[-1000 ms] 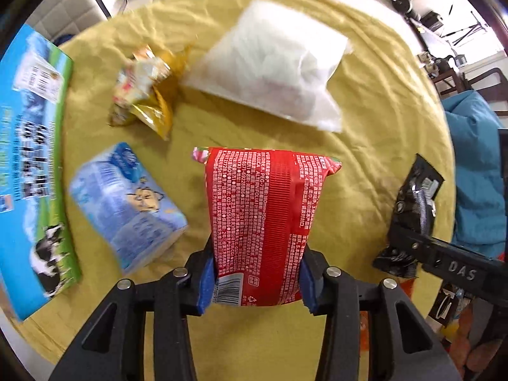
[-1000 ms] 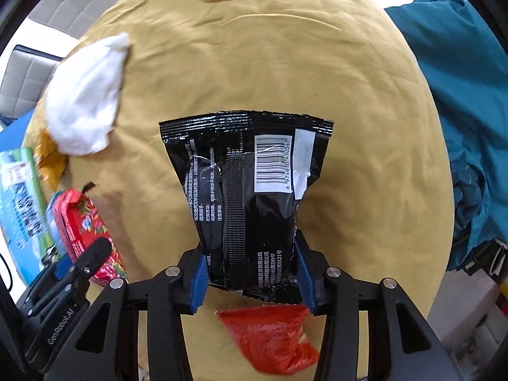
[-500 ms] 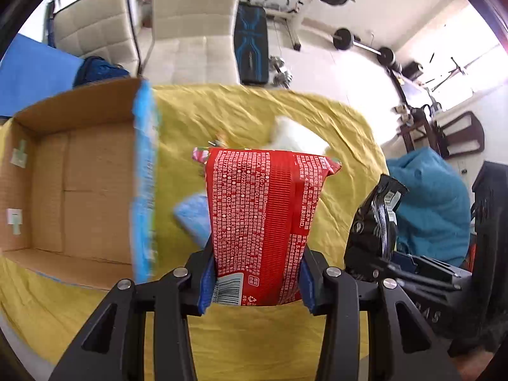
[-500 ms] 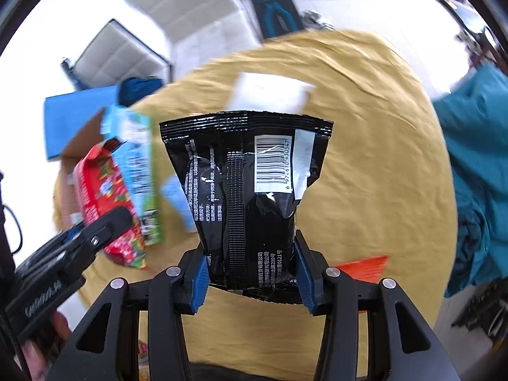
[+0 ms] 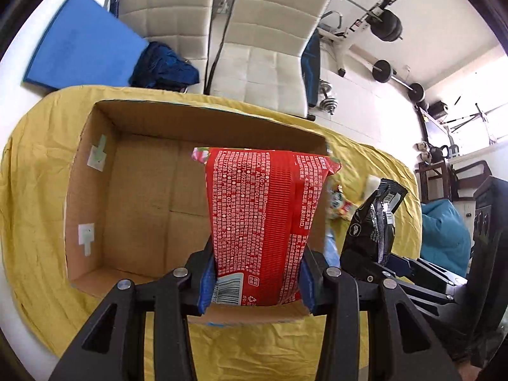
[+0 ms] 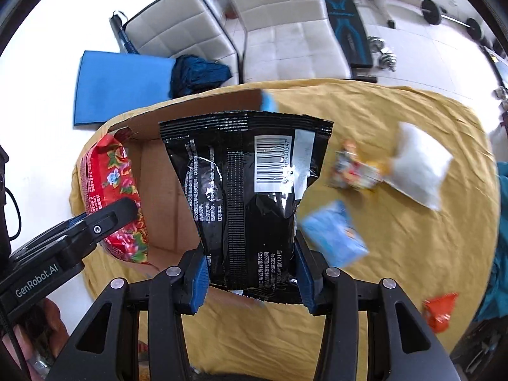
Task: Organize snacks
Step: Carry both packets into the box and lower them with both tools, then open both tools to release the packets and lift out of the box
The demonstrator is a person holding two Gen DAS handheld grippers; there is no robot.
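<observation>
My left gripper point(image 5: 255, 281) is shut on a red snack bag point(image 5: 263, 222) and holds it upright over the near right part of an open cardboard box point(image 5: 95, 165); nothing lies on the bare box floor that I can see. To its right my right gripper point(image 6: 252, 277) is shut on a black snack bag point(image 6: 244, 190), held near the box's right wall. The black bag point(image 5: 374, 219) also shows in the left wrist view, and the red bag point(image 6: 111, 190) and the box point(image 6: 165, 197) in the right wrist view.
The box stands on a yellow cloth point(image 6: 397, 254) over a round table. On the cloth to the right lie a light blue packet point(image 6: 333, 238), a yellow and red packet point(image 6: 355, 171), a white bag point(image 6: 419, 168) and an orange-red packet point(image 6: 439, 311). White chairs point(image 5: 270, 47) stand behind the table.
Both grippers have swung left with their bags, from above the loose snacks to the cardboard box. The red bag now hangs over the box's inside.
</observation>
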